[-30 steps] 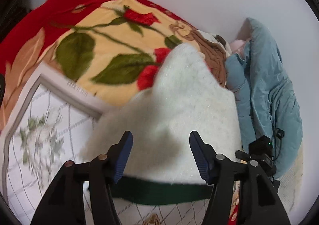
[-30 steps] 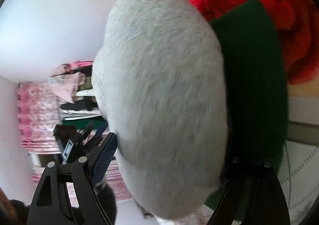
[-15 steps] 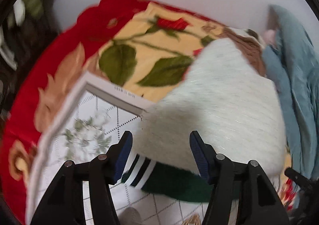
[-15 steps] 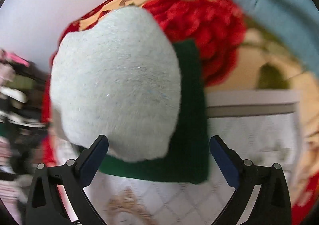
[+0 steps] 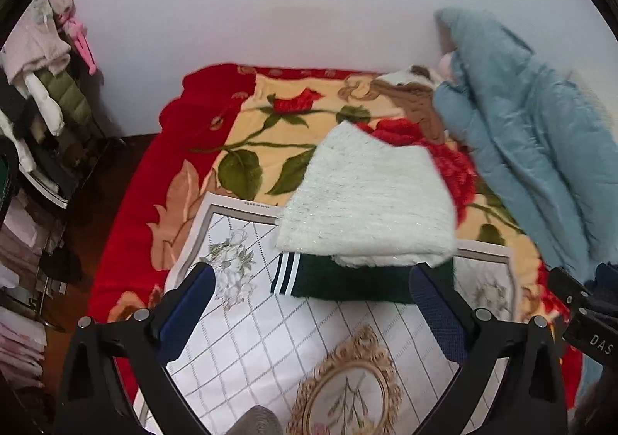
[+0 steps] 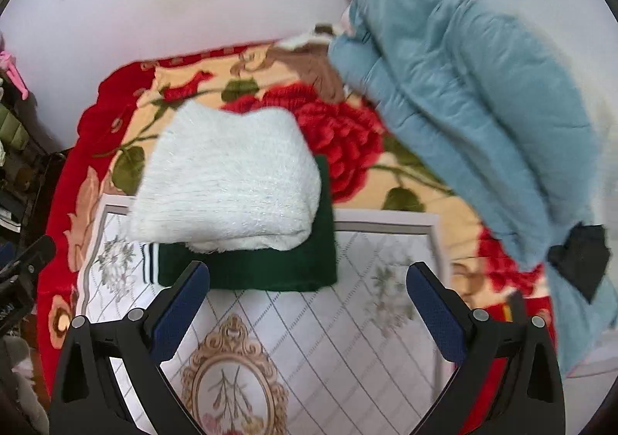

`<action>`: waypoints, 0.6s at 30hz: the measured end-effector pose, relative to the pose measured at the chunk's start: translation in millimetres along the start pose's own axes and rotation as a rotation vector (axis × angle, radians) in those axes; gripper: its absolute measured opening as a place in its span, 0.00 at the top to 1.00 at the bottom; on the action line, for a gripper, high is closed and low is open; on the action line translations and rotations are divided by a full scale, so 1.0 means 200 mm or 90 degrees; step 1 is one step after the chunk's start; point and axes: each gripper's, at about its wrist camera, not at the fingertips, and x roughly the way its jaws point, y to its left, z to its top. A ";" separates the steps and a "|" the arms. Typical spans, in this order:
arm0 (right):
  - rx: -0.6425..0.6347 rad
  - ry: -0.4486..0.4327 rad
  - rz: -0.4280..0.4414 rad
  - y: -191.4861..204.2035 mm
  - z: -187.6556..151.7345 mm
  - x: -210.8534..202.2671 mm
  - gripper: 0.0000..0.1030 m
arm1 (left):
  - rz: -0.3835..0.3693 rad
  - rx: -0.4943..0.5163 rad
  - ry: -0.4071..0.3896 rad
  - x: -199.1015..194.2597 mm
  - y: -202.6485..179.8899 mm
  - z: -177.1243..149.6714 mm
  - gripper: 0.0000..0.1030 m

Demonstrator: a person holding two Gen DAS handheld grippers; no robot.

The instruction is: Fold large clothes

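You have pulled both grippers back from the folded white fuzzy sweater (image 5: 367, 203), which a second ago filled your views. Your left gripper (image 5: 309, 303) and right gripper (image 6: 307, 302) both gape wide, holding nothing. That sweater lies stacked on a folded dark green garment (image 6: 270, 265), at the far edge of the white patterned cloth (image 5: 328, 338) spread over the rose blanket (image 5: 247, 141), with a blue padded coat (image 6: 463, 107) heaped to the right.

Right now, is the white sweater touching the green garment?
Touching. The right wrist view shows the white sweater lying directly on the green garment, no gap.
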 end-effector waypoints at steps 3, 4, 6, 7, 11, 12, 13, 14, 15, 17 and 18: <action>0.007 -0.027 -0.017 -0.02 -0.08 -0.37 0.00 | -0.017 0.004 -0.009 -0.23 0.02 -0.04 0.00; 0.009 -0.034 -0.017 -0.02 -0.09 -0.48 0.00 | -0.018 0.008 -0.018 -0.33 0.03 -0.07 0.00; 0.018 -0.055 -0.019 -0.05 -0.16 -0.73 0.00 | -0.019 0.013 -0.034 -0.48 0.04 -0.10 0.01; 0.019 -0.063 -0.021 -0.06 -0.18 -0.81 0.00 | -0.018 0.014 -0.040 -0.56 0.04 -0.12 0.00; 0.035 -0.088 -0.003 -0.13 -0.29 -1.17 0.00 | -0.020 0.017 -0.063 -0.87 0.05 -0.22 0.00; 0.035 -0.095 0.007 -0.14 -0.32 -1.27 0.00 | -0.020 0.015 -0.070 -0.94 0.05 -0.24 0.01; 0.034 -0.100 0.010 -0.16 -0.34 -1.33 0.00 | -0.018 0.014 -0.076 -0.99 0.04 -0.26 0.01; 0.032 -0.107 0.011 -0.17 -0.36 -1.40 0.00 | -0.012 0.014 -0.082 -1.06 0.04 -0.28 0.01; 0.028 -0.115 0.013 -0.18 -0.39 -1.49 0.00 | -0.010 0.012 -0.090 -1.11 0.04 -0.30 0.01; 0.023 -0.130 0.018 -0.22 -0.44 -1.61 0.00 | -0.003 0.009 -0.101 -1.20 0.03 -0.33 0.01; 0.018 -0.138 0.015 -0.23 -0.47 -1.66 0.00 | 0.001 0.006 -0.105 -1.26 0.03 -0.35 0.01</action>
